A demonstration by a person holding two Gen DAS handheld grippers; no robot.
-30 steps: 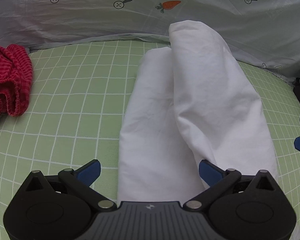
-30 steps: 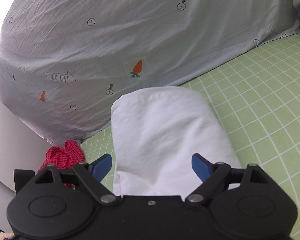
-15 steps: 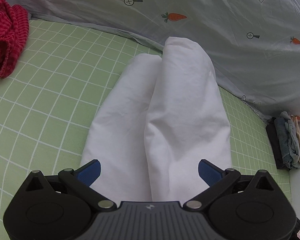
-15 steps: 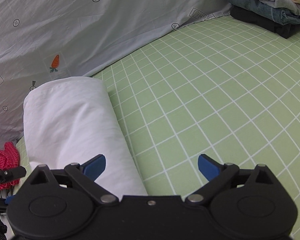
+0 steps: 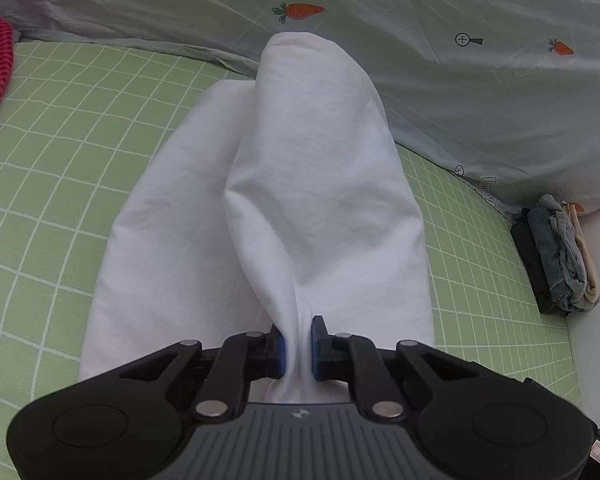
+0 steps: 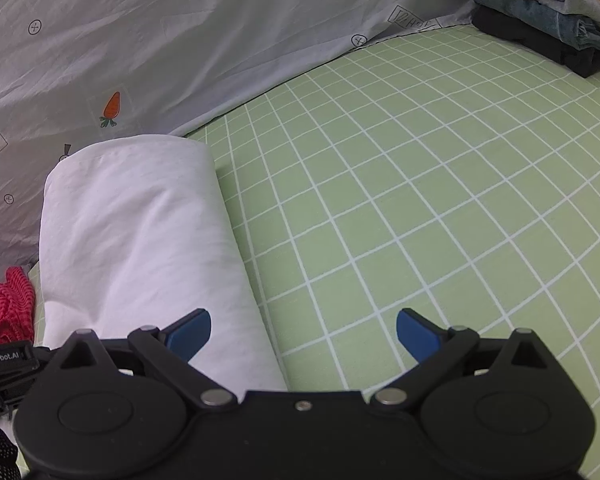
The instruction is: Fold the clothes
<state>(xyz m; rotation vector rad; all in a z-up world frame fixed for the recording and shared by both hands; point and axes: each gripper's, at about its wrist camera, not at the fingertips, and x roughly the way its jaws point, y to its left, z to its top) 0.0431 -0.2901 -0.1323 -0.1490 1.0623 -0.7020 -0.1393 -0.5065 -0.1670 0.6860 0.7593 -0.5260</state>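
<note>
We are closing the left gripper (image 5: 298,340) on the half-folded white garment (image 5: 300,184), right gripper (image 6: 304,334) gaping empty at its 3 o'clock edge; final folds and stacking are remaining.

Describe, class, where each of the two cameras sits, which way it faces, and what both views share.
Left wrist: sits on the left gripper, looking forward and down along its fingers, whose jaws are closing on a pinch of the white garment; only the gripper shows.
Right wrist: sits on the right gripper, looking forward and down over the green checked sheet; its jaws stand open with nothing held; only the gripper shows.
Shared: white garment, green sheet, carrot-print cover, stack of folded clothes, red cloth.
</note>
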